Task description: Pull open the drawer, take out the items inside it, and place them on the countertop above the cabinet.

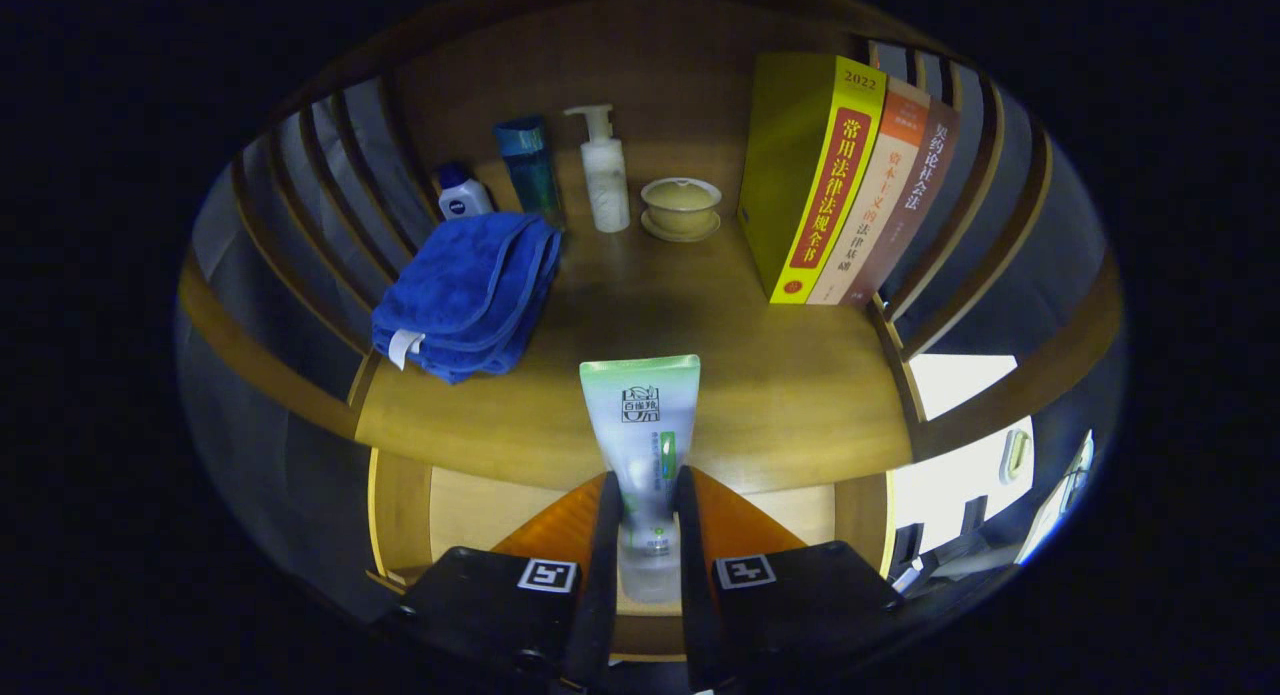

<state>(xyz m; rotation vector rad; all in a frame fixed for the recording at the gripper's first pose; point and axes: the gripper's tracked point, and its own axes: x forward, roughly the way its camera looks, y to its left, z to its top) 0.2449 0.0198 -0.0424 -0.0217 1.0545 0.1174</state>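
between the two fingers (603, 535) of the claw (645, 520) sits a green-and-white tube (640, 425), both fingers pressed against its lower sides so the claw is pinching it; the tube's flat sealed end points forward, reaching over the near edge of the wooden surface (760, 375). below the fingers lies the open drawer (470, 510), its pale floor showing on either side of them.

on the surface, a folded blue towel (465, 295) rests toward the left edge, with a small white tag hanging at its near corner. along the back edge, from left to right, stand a small white-and-blue bottle (462, 195), a tall blue bottle (528, 167), a white pump bottle (604, 170) and a lidded yellowish bowl on a saucer (681, 207). the small bottle and the tall blue one stand just behind the towel (whether they touch it cannot be told). at the right edge three books (850, 185) stand upright side by side, spines facing forward: a thick yellow one, then an orange-and-cream one, then a brown one. wooden slats (330, 185) rise on both sides of the surface.
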